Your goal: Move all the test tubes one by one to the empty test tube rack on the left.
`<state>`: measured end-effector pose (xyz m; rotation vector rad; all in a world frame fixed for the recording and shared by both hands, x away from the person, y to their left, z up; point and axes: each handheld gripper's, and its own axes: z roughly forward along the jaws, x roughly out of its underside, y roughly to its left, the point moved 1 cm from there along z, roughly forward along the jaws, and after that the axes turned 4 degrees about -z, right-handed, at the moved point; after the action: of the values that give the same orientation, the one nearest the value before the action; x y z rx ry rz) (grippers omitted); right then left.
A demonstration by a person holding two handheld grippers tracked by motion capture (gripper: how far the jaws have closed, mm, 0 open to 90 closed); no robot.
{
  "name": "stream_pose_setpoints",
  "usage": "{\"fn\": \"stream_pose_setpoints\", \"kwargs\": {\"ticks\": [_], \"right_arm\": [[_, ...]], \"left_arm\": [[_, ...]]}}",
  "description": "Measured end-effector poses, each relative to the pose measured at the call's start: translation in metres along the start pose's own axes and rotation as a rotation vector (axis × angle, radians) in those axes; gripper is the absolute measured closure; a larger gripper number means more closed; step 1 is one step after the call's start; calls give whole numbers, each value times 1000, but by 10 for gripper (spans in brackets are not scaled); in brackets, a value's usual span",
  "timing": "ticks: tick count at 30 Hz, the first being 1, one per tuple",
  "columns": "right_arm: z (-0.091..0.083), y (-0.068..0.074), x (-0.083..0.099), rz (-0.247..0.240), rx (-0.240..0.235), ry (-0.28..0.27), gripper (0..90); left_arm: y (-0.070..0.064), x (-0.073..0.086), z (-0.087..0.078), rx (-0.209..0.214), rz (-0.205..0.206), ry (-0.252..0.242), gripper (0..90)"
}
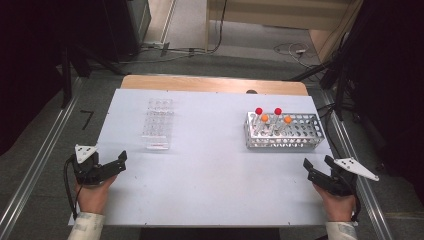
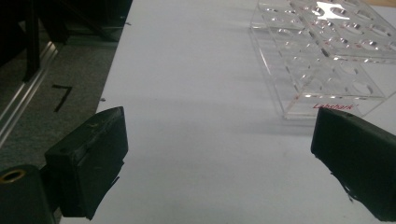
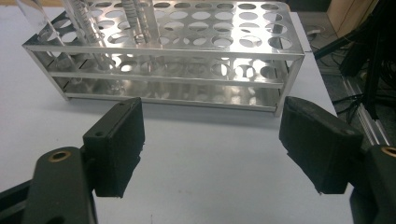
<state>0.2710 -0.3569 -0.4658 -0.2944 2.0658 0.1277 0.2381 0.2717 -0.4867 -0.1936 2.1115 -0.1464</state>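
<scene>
Steel rack (image 1: pixel 285 137) on the right side of the white table (image 1: pixel 210 185) holds four capped tubes, all in its left end: two red-capped tubes (image 1: pixel 259 111) and two orange-capped tubes (image 1: pixel 265 118). Clear acrylic rack (image 1: pixel 158 125) sits on the left side, well apart from the steel one, and all its holes look empty in the high view and the left gripper view.

We judge nothing is done yet. If the job is moving tubes from steel to acrylic, all four are left to move.

Our left gripper (image 1: pixel 121 161) sits at the near-left edge of the table, jaws spread wide, nothing between them. Left gripper view confirms: bare table between the jaws, acrylic rack (image 2: pixel 327 56) ahead and off to the right, near but not touching.

Our right gripper (image 1: pixel 317 162) sits at the near-right edge, jaws also wide apart and empty. In the right gripper view the steel rack (image 3: pixel 177 74) is straight ahead, near, not touching. Tube bodies stand in its far-left holes; caps are cut off at the top there.

Our read: both hands at a start pose. Next is likely right gripper in to the rack for a first tube. Tubes stand close together, so clearance between neighbours is the thing to watch.
</scene>
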Motion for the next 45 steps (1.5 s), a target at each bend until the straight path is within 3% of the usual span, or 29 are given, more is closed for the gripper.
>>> {"fn": "stream_pose_setpoints", "kwargs": {"ticks": [9, 16, 27, 45], "right_arm": [[1, 4, -1, 3, -11, 5, 206], [7, 8, -3, -11, -34, 15, 205], [14, 8, -6, -1, -69, 13, 205], [19, 29, -22, -38, -94, -6, 200]], "left_arm": [[6, 2, -4, -7, -11, -16, 46], [2, 3, 1, -14, 18, -7, 46], [-3, 0, 3, -26, 15, -25, 47], [-2, 2, 1, -3, 8, -23, 47]]}}
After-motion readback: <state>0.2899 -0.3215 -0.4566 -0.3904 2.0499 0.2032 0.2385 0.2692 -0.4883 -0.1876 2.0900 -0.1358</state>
